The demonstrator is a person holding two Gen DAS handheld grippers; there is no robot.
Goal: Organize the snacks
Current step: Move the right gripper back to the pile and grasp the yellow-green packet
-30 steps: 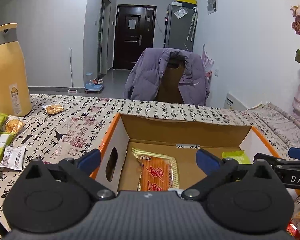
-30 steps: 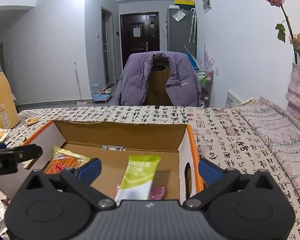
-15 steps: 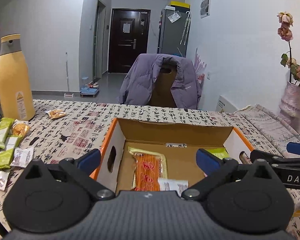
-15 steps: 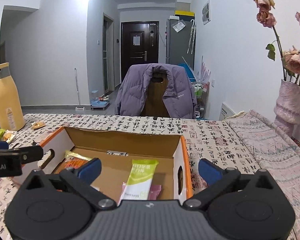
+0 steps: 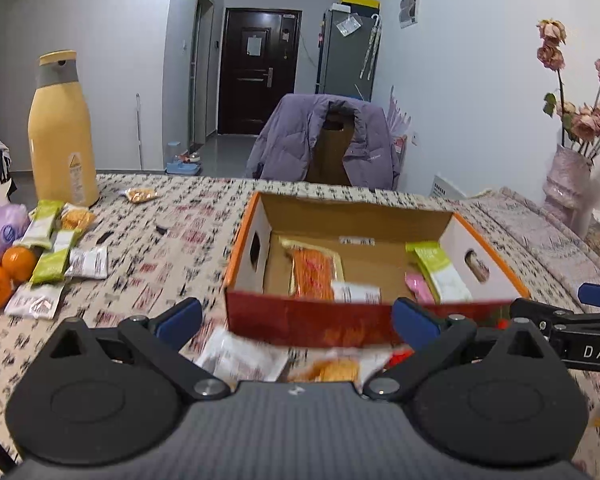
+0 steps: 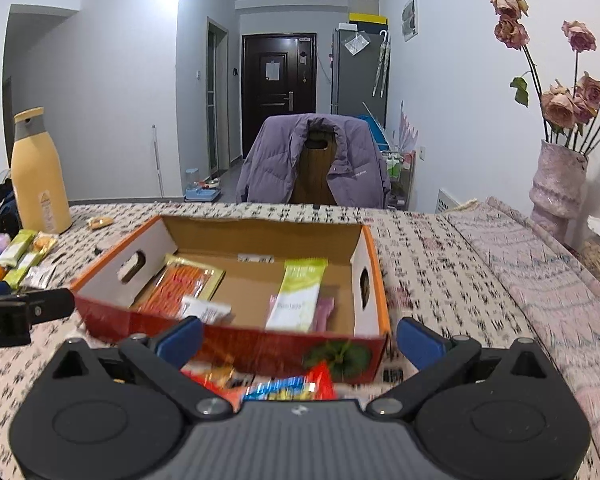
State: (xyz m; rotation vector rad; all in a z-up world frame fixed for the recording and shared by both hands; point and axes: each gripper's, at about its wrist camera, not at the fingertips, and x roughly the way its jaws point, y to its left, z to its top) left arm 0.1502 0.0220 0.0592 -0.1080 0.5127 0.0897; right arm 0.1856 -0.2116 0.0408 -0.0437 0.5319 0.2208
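Observation:
An open cardboard box (image 5: pixel 380 216) (image 6: pixel 260 228) with orange rims stands mid-table. Inside lie an orange snack pack (image 5: pixel 312 272) (image 6: pixel 180 284), a small white packet (image 5: pixel 356 292) (image 6: pixel 206 310), a green bar (image 5: pixel 440 268) (image 6: pixel 300 292) and a pink packet (image 5: pixel 414 282). My left gripper (image 5: pixel 298 320) is open with nothing held, just in front of the box. My right gripper (image 6: pixel 298 338) is open too, near the box's front wall. Loose packets (image 5: pixel 240 356) and a red-blue snack bag (image 6: pixel 288 386) lie on the table between box and grippers.
At the left lie several green bars (image 5: pixel 54 260), white packets (image 5: pixel 88 262), oranges (image 5: pixel 4 272) and a tall yellow bottle (image 5: pixel 62 132). A vase of dried roses (image 6: pixel 556 184) stands at the far right. A chair with a purple jacket (image 6: pixel 312 160) is behind the table.
Both grippers have pulled back and up from the box, so its red front wall and the loose packets in front of it have come into view. Both stay open.

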